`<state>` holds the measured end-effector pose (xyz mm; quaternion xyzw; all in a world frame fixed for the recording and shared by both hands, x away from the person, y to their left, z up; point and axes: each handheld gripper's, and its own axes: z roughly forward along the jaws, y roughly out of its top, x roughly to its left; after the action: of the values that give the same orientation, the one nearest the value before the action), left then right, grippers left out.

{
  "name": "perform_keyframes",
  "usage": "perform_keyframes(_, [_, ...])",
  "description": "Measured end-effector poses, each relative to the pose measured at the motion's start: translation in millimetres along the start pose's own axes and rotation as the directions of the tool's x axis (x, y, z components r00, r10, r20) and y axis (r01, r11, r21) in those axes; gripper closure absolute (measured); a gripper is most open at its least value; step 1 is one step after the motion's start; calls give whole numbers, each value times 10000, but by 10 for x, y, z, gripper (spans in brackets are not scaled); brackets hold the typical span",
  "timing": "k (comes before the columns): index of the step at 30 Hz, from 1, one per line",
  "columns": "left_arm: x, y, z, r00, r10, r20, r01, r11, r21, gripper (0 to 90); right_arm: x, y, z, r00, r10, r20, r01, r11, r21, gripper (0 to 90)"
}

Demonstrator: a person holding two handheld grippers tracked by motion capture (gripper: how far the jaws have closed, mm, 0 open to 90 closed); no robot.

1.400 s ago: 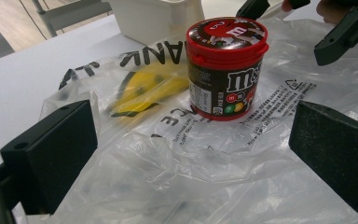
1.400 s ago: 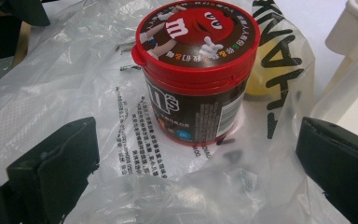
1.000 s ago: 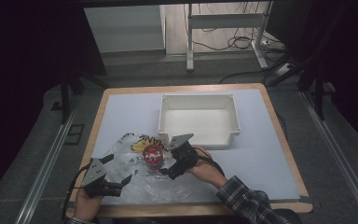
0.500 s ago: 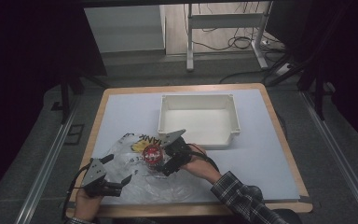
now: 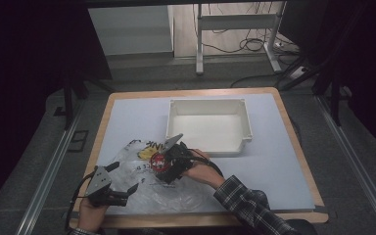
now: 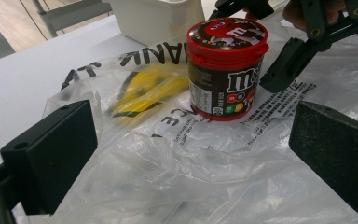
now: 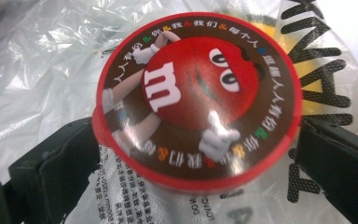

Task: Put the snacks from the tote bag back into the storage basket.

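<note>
Candy tub (image 6: 227,70): a round tub with a red lid is stood upright on the clear plastic bag (image 6: 177,172), near the front left of the table (image 5: 279,161).
Right gripper (image 5: 169,165): it is positioned over the tub from above; in the right gripper view the jaws are seen on either side of the lid (image 7: 196,100), close to its rim. Whether the rim is actually touched cannot be told.
Left gripper (image 5: 122,192): the jaws are held wide apart with nothing between them, low over the near part of the bag, well short of the tub.
White tray (image 5: 247,128): it is placed just behind the tub and bag.
Bag detail: black lettering and a yellow patch (image 6: 144,91) are seen beside the tub.
</note>
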<state>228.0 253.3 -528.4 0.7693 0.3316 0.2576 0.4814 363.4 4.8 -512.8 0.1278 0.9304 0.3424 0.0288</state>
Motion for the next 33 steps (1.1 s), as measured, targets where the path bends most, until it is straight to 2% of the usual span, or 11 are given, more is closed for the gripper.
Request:
perform_keyframes(11, [0, 0, -1, 10000, 11, 14, -11, 10000, -2, 8, 1, 96, 141, 10000, 12, 31, -14, 9977, 676, 4])
perform_keyframes(13, [0, 0, -1, 10000, 12, 20, -12, 10000, -5, 8, 9, 108, 168, 9999, 163, -38, -160, 9962, 852, 6])
perform_keyframes(16, [0, 0, -2, 10000, 16, 19, -16, 10000, -3, 8, 26, 127, 200, 9998, 64, 191, -83, 9948, 1014, 28])
perform_keyframes(21, [-1, 0, -2, 10000, 21, 31, -21, 10000, -7, 8, 49, 151, 235, 9988, -132, 475, 73, 9924, 1231, 109])
perform_keyframes(25, [-2, 0, -2, 10000, 17, 38, -17, 10000, -13, 8, 71, 159, 237, 9983, -82, 569, 12, 9927, 1209, 196])
perform_keyframes(26, [-1, 0, -2, 10000, 16, 41, -16, 10000, -15, 8, 77, 161, 234, 9981, -210, 583, 138, 9927, 1201, 220])
perform_keyframes(30, [-2, 0, -2, 10000, 18, 42, -18, 10000, -16, 8, 101, 160, 219, 9961, -375, 803, 274, 9920, 1230, 255])
perform_keyframes(33, [-1, 0, -2, 10000, 19, 39, -19, 10000, -14, 8, 108, 152, 215, 9962, -281, 819, 183, 9928, 1184, 256])
